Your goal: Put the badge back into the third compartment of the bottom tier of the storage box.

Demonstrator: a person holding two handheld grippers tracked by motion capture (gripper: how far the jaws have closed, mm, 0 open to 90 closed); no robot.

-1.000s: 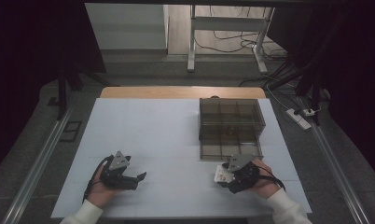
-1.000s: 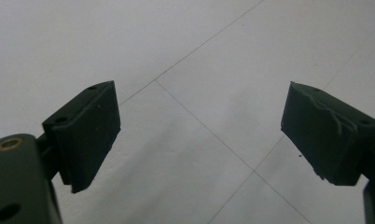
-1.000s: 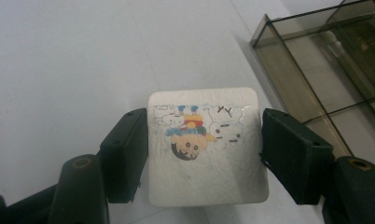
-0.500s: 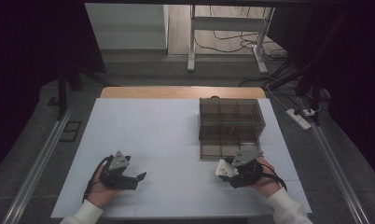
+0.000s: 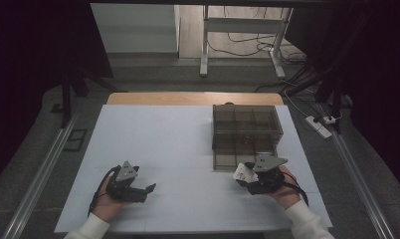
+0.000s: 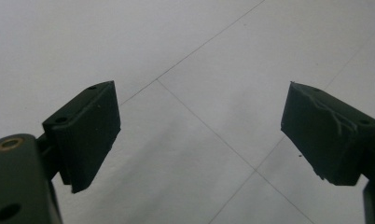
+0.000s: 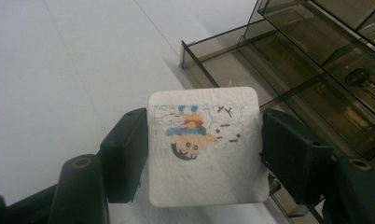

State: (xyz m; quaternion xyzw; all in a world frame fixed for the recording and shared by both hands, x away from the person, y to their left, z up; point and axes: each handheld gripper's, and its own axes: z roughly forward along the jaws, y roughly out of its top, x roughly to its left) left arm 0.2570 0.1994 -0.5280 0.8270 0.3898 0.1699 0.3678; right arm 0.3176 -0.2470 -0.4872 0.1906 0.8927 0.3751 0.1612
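A white square packet [image 7: 204,144] with a cartoon print sits between the jaws of my right gripper [image 7: 204,154], which is shut on it from both sides. In the high view the right gripper [image 5: 245,175] holds the packet [image 5: 244,172] just in front of the open bottom drawer [image 5: 233,158] of a smoky clear drawer box [image 5: 245,124]. My left gripper [image 5: 147,191] rests low over the white table [image 5: 163,139] at the front left. Its jaws stand wide open with nothing between them, as the left gripper view [image 6: 199,130] shows.
The drawer box stands at the right of the table's far half, its upper compartments [image 7: 325,42] dark and see-through. A wooden strip [image 5: 188,98] edges the table's far side. A power strip [image 5: 321,126] lies on the floor to the right.
The right gripper with the packet has shifted slightly toward the open drawer. The left gripper has stayed put.
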